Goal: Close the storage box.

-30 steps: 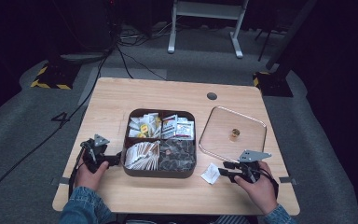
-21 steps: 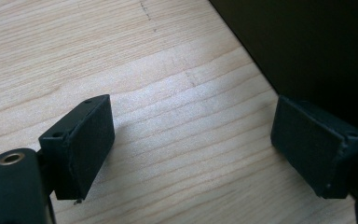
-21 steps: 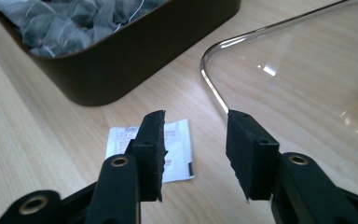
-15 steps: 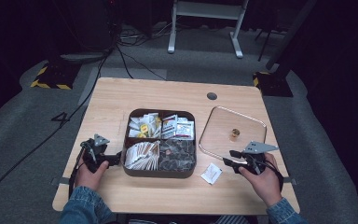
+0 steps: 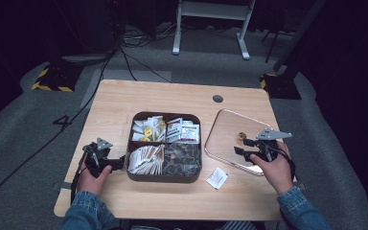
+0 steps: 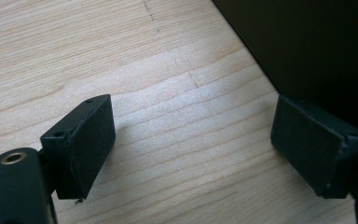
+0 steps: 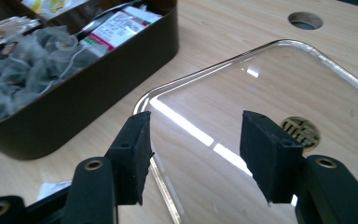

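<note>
Right claw (image 5: pixel 242 146) hangs wide open over the clear lid (image 7: pixel 279 88), which lies flat near the tabletop's right edge beside the brown box (image 5: pixel 164 177). Dip toward its brass knob (image 7: pixel 299 130); pinch squarely, lift level. Left claw (image 5: pixel 120 162), also wide open, empty, steadies the box.

The table (image 5: pixel 172 100) is pale wood with a fine straight grain; the divided box (image 5: pixel 164 177) at frame centre is dark brown, holding white-and-yellow packets (image 5: pixel 147 129) upper left, white packets with red print (image 5: pixel 183 130) upper right, cream-and-tan sticks (image 5: pixel 145 159) lower left and grey mesh tea bags (image 5: pixel 182 158) lower right. The clear lid (image 5: pixel 230 136) at right carries a brass-gold knob (image 5: pixel 242 136), and a white sachet (image 5: pixel 217 178) lies below it. Both the left gripper (image 5: pixel 120 164) and the right gripper (image 5: pixel 239 146) are matte black; the sleeves (image 5: pixel 88 215) are blue denim.
</note>
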{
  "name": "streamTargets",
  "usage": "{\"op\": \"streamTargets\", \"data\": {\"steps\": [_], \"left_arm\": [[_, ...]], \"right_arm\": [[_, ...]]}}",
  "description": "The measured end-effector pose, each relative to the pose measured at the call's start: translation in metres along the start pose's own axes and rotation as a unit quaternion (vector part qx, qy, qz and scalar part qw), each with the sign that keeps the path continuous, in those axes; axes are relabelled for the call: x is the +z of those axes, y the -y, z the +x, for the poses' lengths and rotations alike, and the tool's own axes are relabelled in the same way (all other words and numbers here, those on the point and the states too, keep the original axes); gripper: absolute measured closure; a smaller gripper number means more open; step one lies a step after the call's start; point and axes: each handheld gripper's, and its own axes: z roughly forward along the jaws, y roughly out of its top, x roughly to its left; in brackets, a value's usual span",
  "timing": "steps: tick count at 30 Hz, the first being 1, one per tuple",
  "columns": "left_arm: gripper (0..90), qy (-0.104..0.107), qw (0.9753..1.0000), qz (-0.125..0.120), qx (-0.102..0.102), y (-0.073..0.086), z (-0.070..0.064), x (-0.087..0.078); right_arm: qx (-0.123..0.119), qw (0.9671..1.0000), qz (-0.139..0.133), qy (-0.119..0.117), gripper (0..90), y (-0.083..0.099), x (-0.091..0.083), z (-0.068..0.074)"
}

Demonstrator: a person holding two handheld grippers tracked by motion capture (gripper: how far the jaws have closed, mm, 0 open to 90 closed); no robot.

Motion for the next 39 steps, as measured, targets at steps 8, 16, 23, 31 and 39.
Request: {"op": "streamTargets", "data": {"steps": [8, 16, 23, 31, 39], "left_arm": [[14.1, 0.000, 1.0000, 0.000, 0.000, 0.000, 0.000, 0.000], [14.1, -0.001, 1.0000, 0.000, 0.000, 0.000, 0.000, 0.000], [14.1, 0.001, 1.0000, 0.001, 0.004, 0.002, 0.000, -0.002], [14.1, 0.000, 1.0000, 0.001, 0.004, 0.003, -0.001, -0.003], [14.1, 0.001, 1.0000, 0.001, 0.004, 0.003, -0.001, -0.003]], "right_arm": [[0.011, 0.9997, 0.002, 0.023, 42.3, -0.005, 0.011, -0.030], [0.032, 0.9988, 0.015, 0.035, 38.5, 0.001, 0.031, -0.060], [0.037, 0.9977, 0.039, 0.041, 38.6, 0.009, 0.051, -0.072], [0.034, 0.9971, 0.054, 0.042, 42.3, 0.014, 0.069, -0.080], [0.021, 0.9968, 0.064, 0.043, 58.2, 0.020, 0.075, -0.080]]}}
